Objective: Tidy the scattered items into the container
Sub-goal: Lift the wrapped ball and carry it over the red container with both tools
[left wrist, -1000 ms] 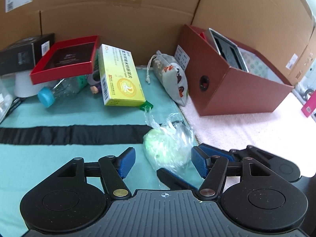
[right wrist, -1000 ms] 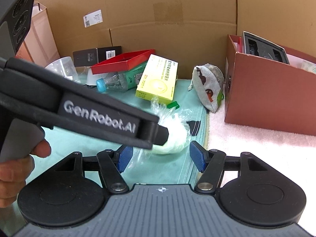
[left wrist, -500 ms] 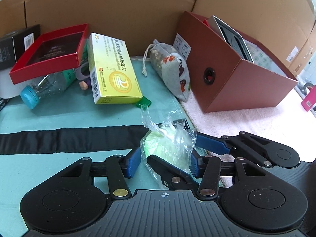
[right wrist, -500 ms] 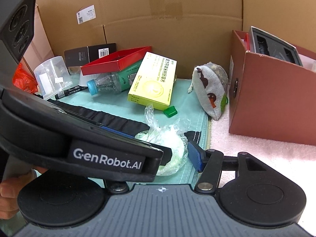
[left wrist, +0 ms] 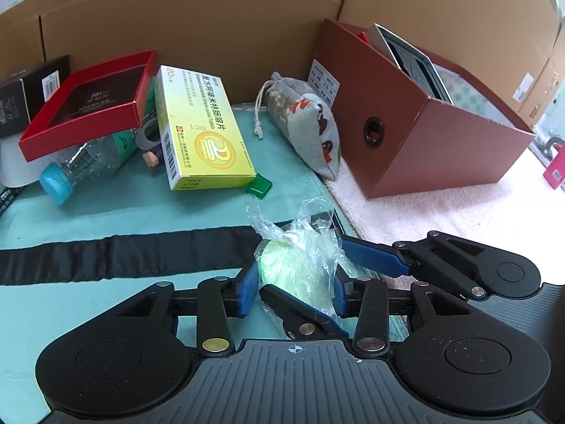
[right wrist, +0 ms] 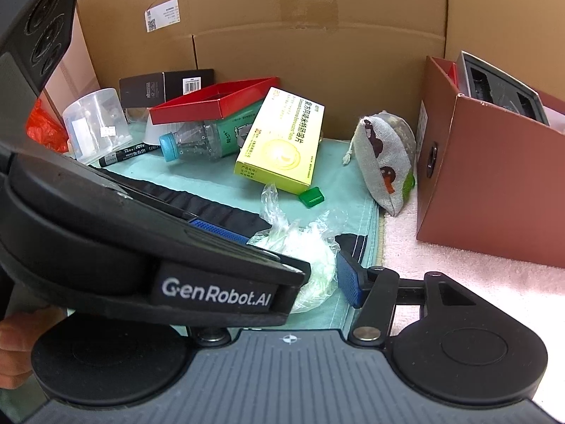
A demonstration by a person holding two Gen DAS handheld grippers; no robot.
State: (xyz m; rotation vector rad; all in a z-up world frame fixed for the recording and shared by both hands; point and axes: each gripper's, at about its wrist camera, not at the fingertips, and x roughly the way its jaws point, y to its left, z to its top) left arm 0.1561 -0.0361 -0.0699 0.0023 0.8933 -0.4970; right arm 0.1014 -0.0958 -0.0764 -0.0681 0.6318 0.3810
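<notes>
A pale green lump in a clear plastic bag (left wrist: 300,265) lies on the teal cloth. My left gripper (left wrist: 293,291) is shut on the bag, its blue pads pressing both sides. My right gripper (left wrist: 328,282) reaches in from the right with its fingers around the same bag, one pad (left wrist: 370,256) past it and one finger under it. In the right wrist view the bag (right wrist: 310,258) sits left of the right pad (right wrist: 348,281); the left gripper's body hides the other finger. The brown open box (left wrist: 423,134) stands at the right.
A yellow medicine box (left wrist: 204,130), a small green cap (left wrist: 259,186), a patterned drawstring pouch (left wrist: 307,123), a plastic bottle (left wrist: 84,166) under a red lid (left wrist: 91,102) and a black box (left wrist: 24,95) lie behind. Cardboard walls enclose the back. A clear tub (right wrist: 95,123) and a marker (right wrist: 127,153) lie far left.
Both grippers moved in on the bagged green lump. The left jaws went from wide open to closed on it; the right gripper's fingers slid around it.
</notes>
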